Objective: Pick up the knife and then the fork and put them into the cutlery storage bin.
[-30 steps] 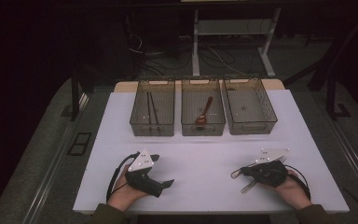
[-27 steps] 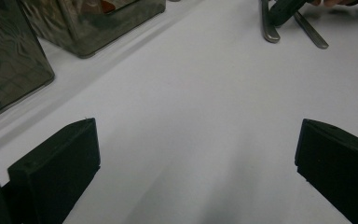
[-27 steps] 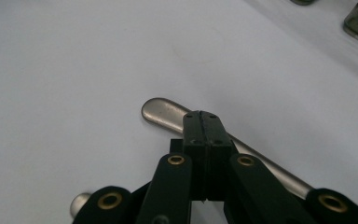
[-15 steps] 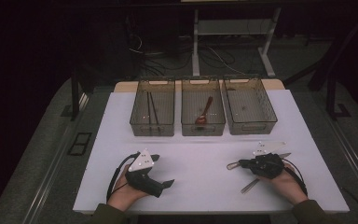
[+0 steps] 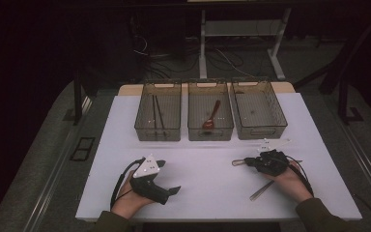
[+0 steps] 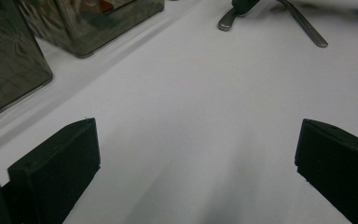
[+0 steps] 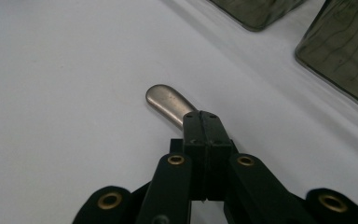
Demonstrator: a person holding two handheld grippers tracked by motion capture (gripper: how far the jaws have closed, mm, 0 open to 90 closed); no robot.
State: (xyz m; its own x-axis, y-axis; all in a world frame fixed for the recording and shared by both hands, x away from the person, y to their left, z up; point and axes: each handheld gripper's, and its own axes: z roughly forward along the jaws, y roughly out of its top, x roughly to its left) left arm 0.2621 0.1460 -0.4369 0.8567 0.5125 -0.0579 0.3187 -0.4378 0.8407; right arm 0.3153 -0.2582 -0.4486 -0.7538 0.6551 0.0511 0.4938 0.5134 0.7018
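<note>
My right gripper (image 5: 251,163) (image 7: 202,117) is shut on a metal utensil (image 5: 237,163) (image 7: 166,101). The utensil's rounded handle end sticks out past the jaws toward the table's middle, and its other end is hidden under the hand. A second metal utensil (image 5: 262,190) (image 6: 306,29) lies on the white table (image 5: 207,188) just in front of that hand. My left gripper (image 5: 168,177) (image 6: 196,137) rests at the near left with its jaws wide open and nothing between them.
Three dark see-through bins stand in a row at the back. The left bin (image 5: 158,126) holds chopsticks (image 5: 156,112), the middle bin (image 5: 210,130) a reddish-brown spoon (image 5: 212,115), and the right bin (image 5: 261,126) looks nearly bare. Cables and table legs lie beyond.
The right gripper has moved left and a little away from me with the metal utensil in it, leaving the second utensil on the table. The left gripper has stayed put.
</note>
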